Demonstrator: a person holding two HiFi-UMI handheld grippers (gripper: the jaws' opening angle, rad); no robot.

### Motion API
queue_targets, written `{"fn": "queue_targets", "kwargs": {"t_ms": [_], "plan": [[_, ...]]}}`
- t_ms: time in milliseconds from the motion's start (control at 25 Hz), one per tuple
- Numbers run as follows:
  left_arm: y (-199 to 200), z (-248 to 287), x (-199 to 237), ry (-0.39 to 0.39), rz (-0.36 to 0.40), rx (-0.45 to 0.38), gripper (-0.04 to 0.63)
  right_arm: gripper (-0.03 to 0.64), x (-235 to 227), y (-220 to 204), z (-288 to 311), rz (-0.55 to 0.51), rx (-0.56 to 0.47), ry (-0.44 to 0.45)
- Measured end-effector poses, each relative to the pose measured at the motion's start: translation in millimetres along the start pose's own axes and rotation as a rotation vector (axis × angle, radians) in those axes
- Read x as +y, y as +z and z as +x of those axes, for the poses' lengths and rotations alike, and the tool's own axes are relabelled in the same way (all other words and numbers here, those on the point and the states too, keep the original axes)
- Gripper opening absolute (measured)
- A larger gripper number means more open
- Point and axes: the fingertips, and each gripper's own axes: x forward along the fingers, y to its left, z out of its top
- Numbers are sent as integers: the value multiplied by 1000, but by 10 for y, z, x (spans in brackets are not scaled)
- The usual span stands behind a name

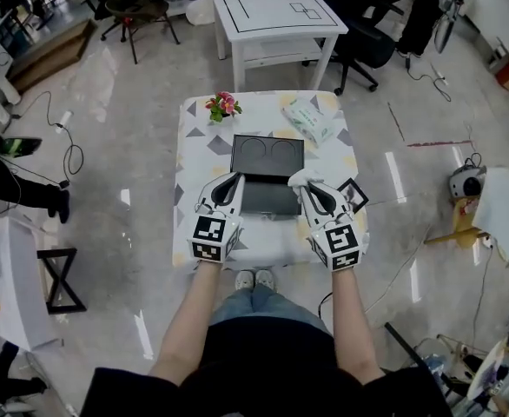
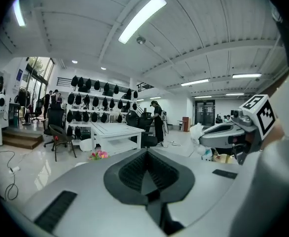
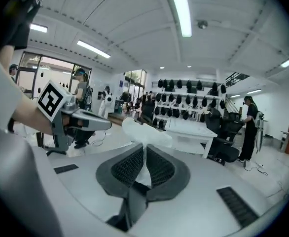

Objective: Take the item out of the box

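Observation:
A black box lies open on the small cloth-covered table, its lid showing two round recesses. My right gripper is at the box's right edge, shut on a thin white wrapped item. In the right gripper view the white item stands up out of the closed jaws of that gripper. My left gripper hovers at the box's left edge. Its jaws meet with nothing visible between them. From the left gripper view the right gripper and the white item are visible.
A pink flower bunch and a white packet lie at the table's far side. Beyond stands a white table with office chairs around it. Cables and gear lie on the floor to both sides.

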Motion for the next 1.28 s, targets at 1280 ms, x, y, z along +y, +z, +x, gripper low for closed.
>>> {"fn": "queue_targets", "kwargs": {"t_ms": [1280], "plan": [[236,-526,-356,-18,81,-76,20,21,-61,154,-846,196,-243,-268]]}}
